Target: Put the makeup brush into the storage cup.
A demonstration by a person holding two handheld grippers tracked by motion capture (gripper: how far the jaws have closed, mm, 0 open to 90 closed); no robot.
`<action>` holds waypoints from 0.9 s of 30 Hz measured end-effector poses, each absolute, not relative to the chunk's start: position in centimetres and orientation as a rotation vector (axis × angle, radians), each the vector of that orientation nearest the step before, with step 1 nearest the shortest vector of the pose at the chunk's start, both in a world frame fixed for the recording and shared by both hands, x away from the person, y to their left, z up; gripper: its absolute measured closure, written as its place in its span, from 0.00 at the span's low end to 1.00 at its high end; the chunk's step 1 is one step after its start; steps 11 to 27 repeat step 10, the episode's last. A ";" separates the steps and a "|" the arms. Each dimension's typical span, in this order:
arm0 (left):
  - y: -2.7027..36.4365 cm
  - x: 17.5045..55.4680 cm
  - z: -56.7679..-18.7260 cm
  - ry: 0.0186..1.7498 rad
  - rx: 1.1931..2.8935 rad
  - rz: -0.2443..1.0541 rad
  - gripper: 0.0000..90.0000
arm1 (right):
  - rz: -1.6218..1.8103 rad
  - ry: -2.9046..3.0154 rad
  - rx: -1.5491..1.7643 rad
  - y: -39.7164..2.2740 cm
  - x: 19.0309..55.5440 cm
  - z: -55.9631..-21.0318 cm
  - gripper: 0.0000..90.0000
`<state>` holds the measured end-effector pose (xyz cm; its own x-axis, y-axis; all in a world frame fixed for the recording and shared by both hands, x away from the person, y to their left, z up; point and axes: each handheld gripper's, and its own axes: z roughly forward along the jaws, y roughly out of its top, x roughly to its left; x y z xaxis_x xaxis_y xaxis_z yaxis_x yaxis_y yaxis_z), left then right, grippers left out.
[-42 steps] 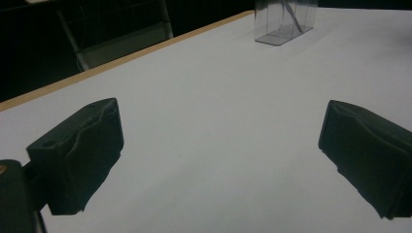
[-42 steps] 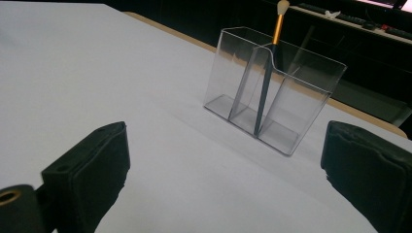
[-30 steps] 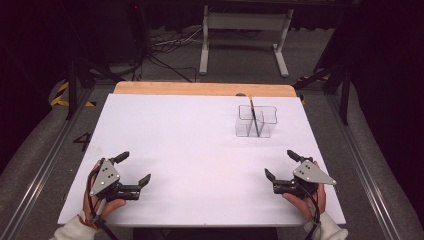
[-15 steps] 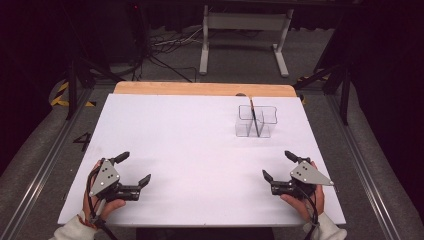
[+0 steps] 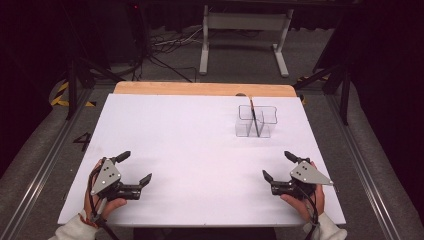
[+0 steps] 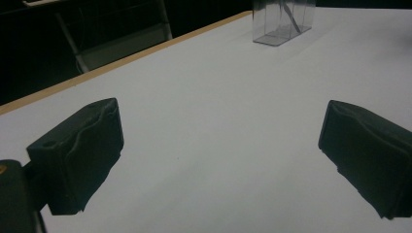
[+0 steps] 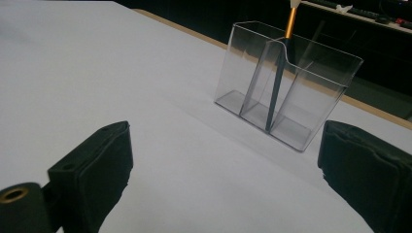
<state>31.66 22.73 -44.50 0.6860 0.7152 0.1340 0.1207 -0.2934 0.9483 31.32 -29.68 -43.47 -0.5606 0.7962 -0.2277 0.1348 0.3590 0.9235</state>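
Resting low over the white table (image 5: pixel 200 150), a person's two grippers wait with jaws spread wide and nothing between them: the left gripper (image 5: pixel 131 168) at about 7 o'clock on the sheet, the right gripper (image 5: pixel 280 166) at about 5 o'clock. The thing nearest the work, a clear holder (image 5: pixel 256 121) split into compartments, stands at roughly 1 o'clock, well apart from both tools and closer to the right one. A dark pencil (image 7: pixel 277 87) with an orange ferrule leans in the holder against a divider, its tip down on the floor of a middle cell and its top poking above the rim. The left gripper view catches the holder (image 6: pixel 283 22) far off at its 12 o'clock, past bare table.

The step in hand looks like a reach for the pencil, and the right gripper seems best placed for it. Doing it well likely means travelling toward 12 o'clock with the jaws kept wide, coming in above the rim rather than from the side, and closing on the exposed upper shaft near the ferrule. The thin plastic walls may slide or tip if nudged, so a straight upward lift along the pencil's lean should keep the holder still. The left gripper could steady the holder's near wall if it starts to shift
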 end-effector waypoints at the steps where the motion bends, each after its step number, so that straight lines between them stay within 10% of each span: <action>1: 22.7 31.7 -44.5 0.665 1.803 0.677 0.03 | 1.224 1.933 0.808 -29.7 31.3 -43.5 0.07; 27: 22.8 31.7 -44.6 0.676 1.800 0.675 0.04 | 1.216 1.942 0.796 -29.4 31.4 -43.5 0.07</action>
